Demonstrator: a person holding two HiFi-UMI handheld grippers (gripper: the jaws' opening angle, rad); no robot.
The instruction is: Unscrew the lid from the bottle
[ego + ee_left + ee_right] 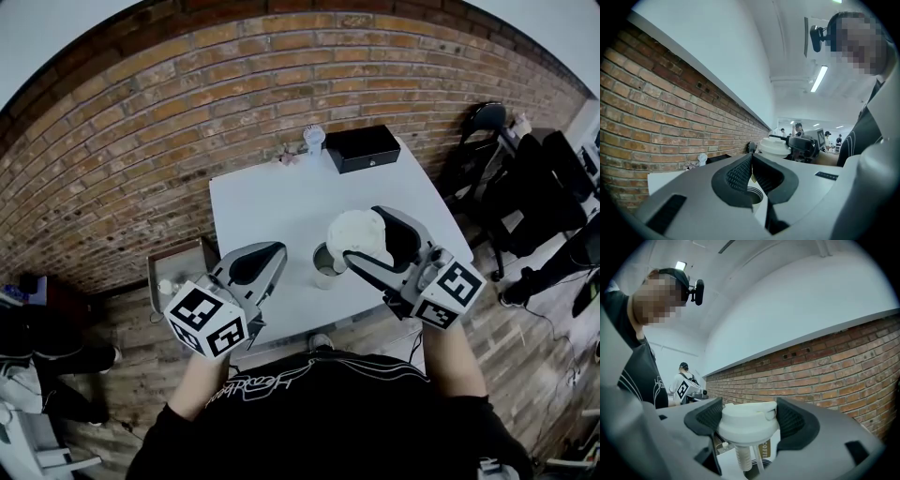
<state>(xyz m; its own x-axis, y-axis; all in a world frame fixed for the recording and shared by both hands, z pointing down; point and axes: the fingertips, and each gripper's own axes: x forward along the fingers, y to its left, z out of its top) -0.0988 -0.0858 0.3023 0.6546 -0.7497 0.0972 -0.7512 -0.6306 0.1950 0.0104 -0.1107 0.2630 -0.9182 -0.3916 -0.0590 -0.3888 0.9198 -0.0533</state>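
The open bottle [323, 266] stands on the white table [272, 202] near its front edge, its mouth bare. My right gripper [360, 237] hangs just above and to the right of it, shut on the white lid [356, 234]. In the right gripper view the lid [749, 422] sits between both pads, a ribbed tube [744, 456] hanging from it over the bottle [763, 452]. My left gripper [278, 253] is left of the bottle, shut with nothing in it. In the left gripper view the bottle's mouth [753, 193] shows below the closed left gripper [751, 169].
A black box [364, 147] and a small white fan [314, 138] stand at the table's far edge by the brick wall. An open drawer unit [178, 270] sits left of the table. Dark chairs [489, 127] crowd the right side. People stand far off.
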